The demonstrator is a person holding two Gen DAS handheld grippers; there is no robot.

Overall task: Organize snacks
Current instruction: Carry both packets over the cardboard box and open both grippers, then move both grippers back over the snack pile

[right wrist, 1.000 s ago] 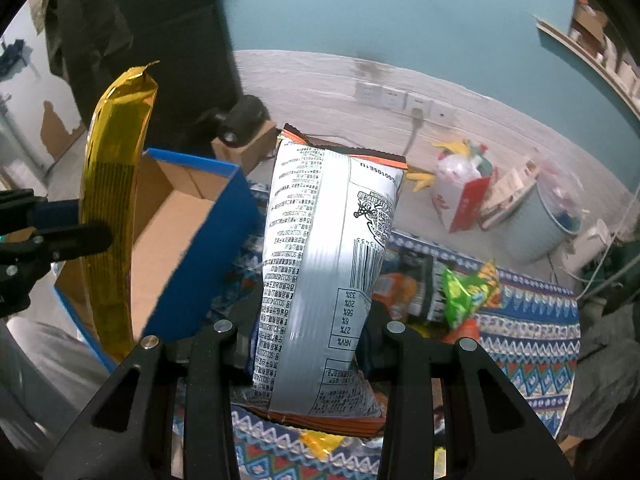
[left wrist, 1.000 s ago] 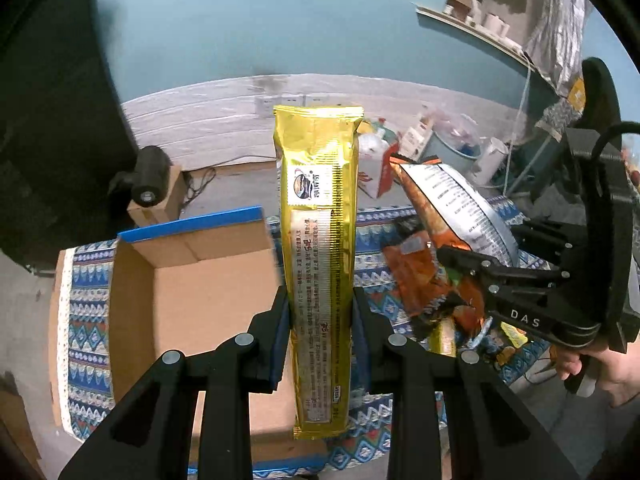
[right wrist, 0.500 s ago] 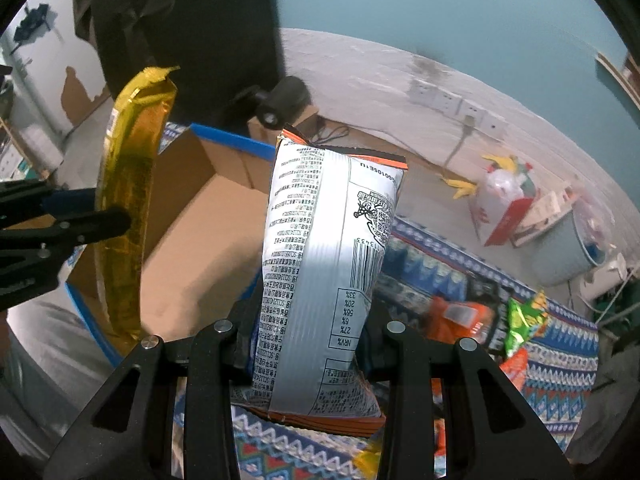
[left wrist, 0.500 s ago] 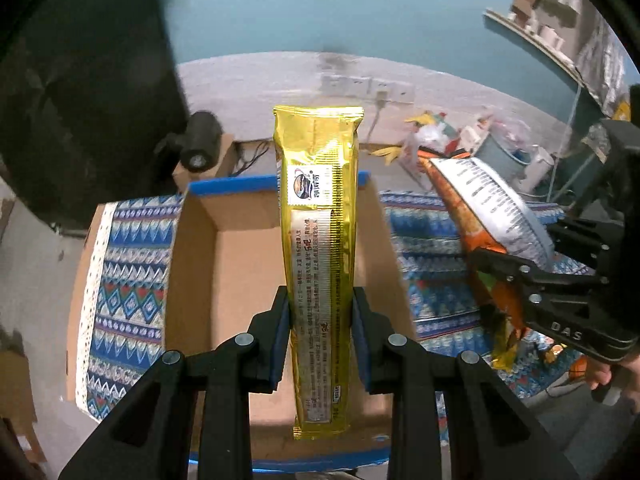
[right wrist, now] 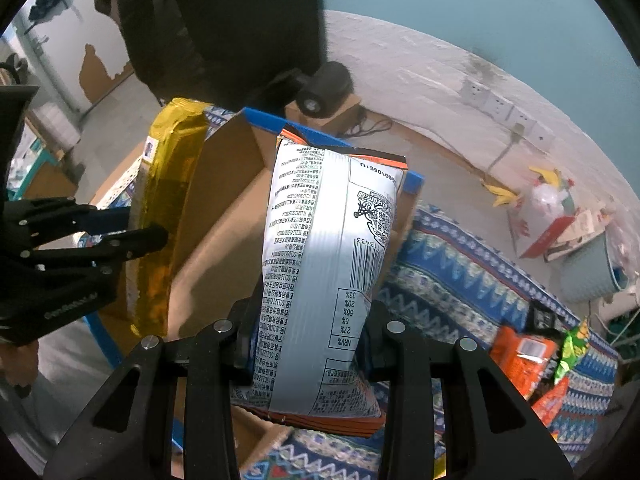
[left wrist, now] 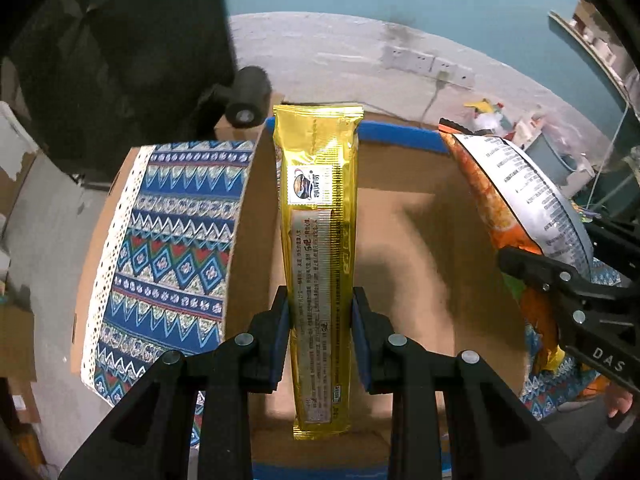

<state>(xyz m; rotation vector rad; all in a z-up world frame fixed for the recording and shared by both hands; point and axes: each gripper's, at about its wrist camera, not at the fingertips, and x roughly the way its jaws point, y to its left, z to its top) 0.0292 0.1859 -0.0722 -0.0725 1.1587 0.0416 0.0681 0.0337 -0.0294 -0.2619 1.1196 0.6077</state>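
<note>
The left gripper [left wrist: 318, 332] clamps a long gold foil snack packet [left wrist: 318, 240] over the open blue-edged cardboard box [left wrist: 404, 216]. The right gripper [right wrist: 308, 340] pinches a silver-and-orange chip bag [right wrist: 320, 272] beside it (box floor partly hidden).

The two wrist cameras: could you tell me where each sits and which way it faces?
Left wrist: on the left gripper, looking down into the cardboard box past its gold packet; the right gripper shows at the right edge.
Right wrist: on the right gripper, facing the box past its chip bag; the left gripper shows on the left.
Shared: box, both packets, patterned cloth.
</note>
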